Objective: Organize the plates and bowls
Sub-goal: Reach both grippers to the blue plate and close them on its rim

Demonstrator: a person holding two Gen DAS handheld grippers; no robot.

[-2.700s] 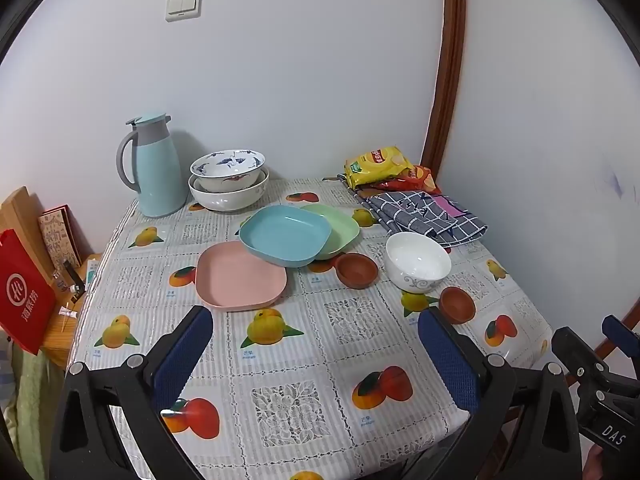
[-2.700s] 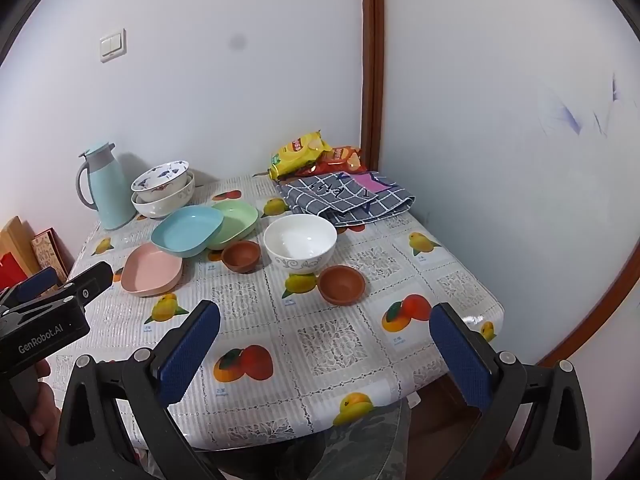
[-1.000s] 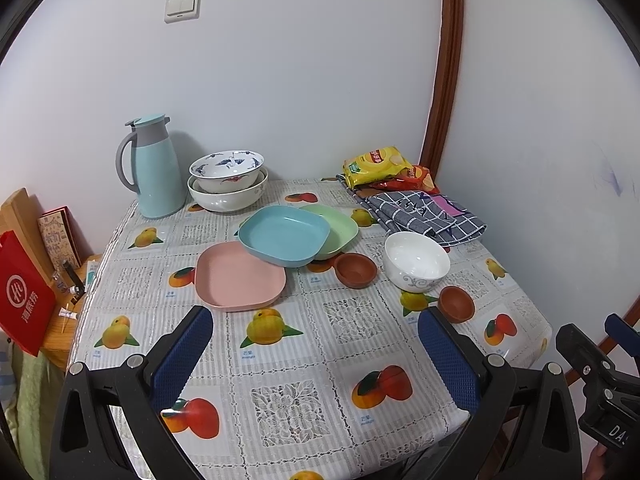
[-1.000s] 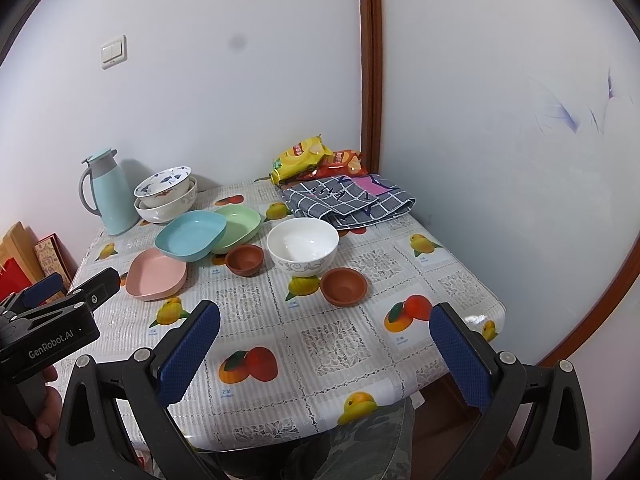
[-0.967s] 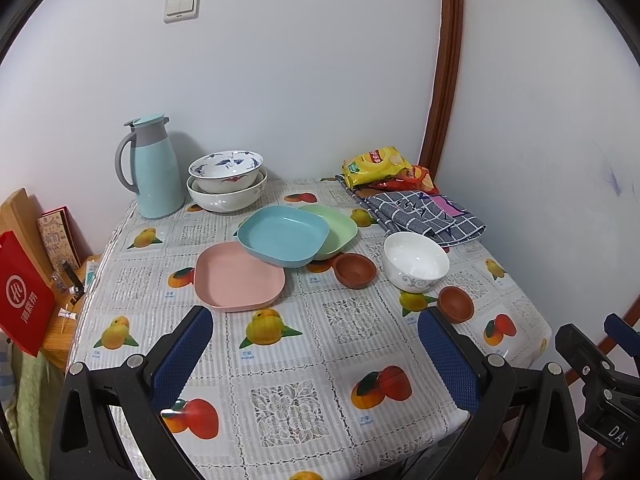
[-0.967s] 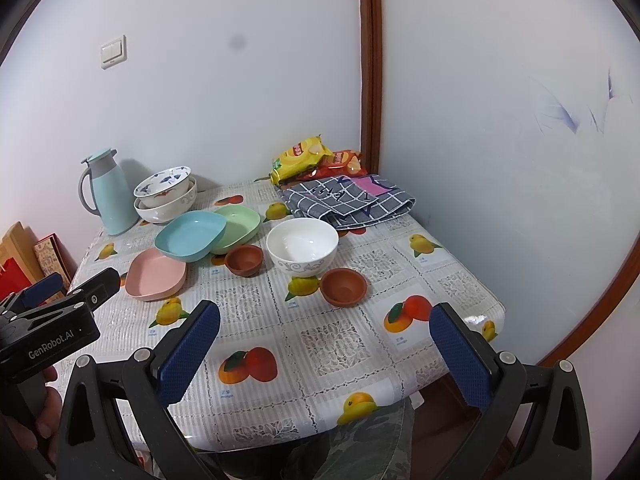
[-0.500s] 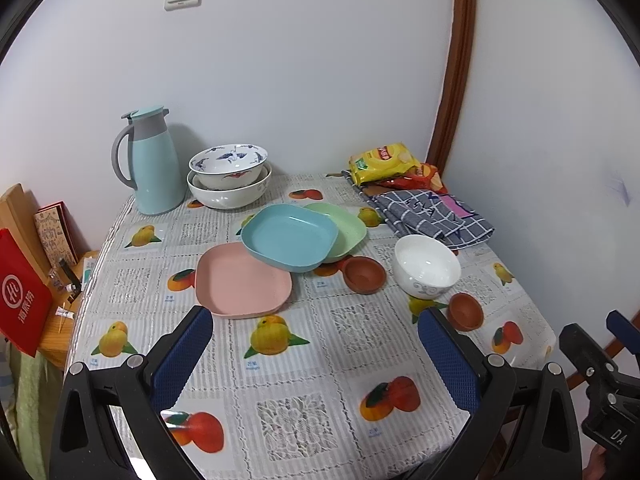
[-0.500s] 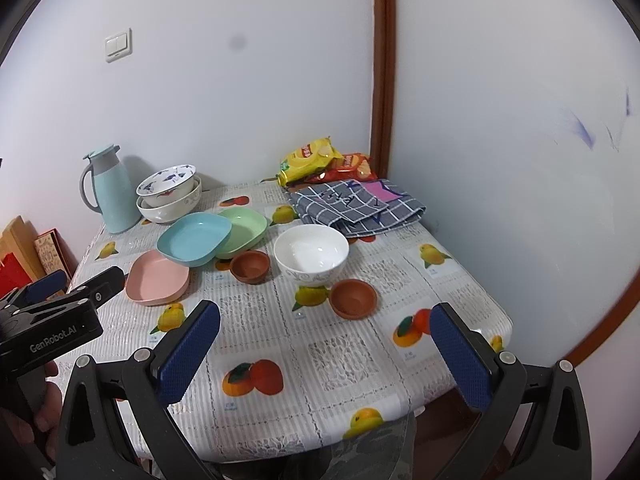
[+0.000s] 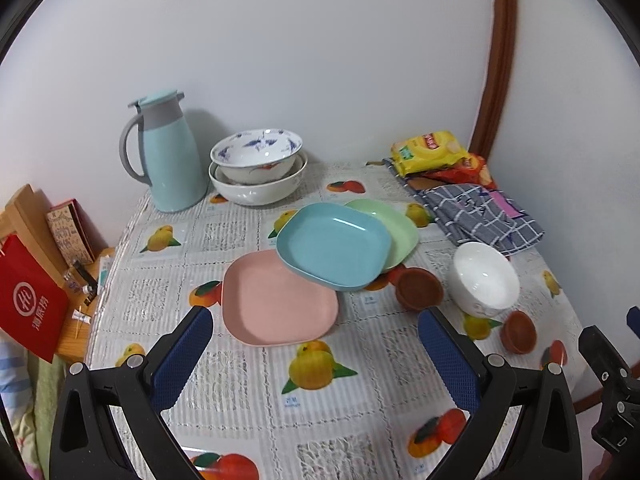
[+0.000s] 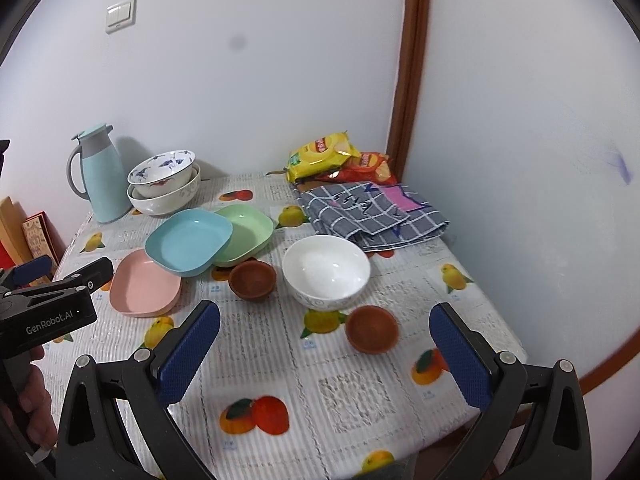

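Note:
A pink plate (image 9: pixel 278 295) lies on the fruit-print tablecloth. A blue plate (image 9: pixel 334 251) overlaps it and leans on a green plate (image 9: pixel 394 226). A white bowl (image 9: pixel 484 278) and two small brown bowls (image 9: pixel 419 289) (image 9: pixel 519 331) sit to the right. Stacked patterned bowls (image 9: pixel 258 164) stand at the back. My left gripper (image 9: pixel 316 356) is open and empty, just short of the pink plate. My right gripper (image 10: pixel 324 354) is open and empty, near a brown bowl (image 10: pixel 372 329) and the white bowl (image 10: pixel 326 270).
A light blue jug (image 9: pixel 170 156) stands at the back left. Snack bags (image 9: pixel 434 154) and a checked cloth (image 9: pixel 484 212) lie at the back right by the wall corner. A side table with a red bag (image 9: pixel 28 304) stands left of the table.
Both grippers have moved forward toward the table and closer to the dishes. Both stay open and empty. The dishes have not moved.

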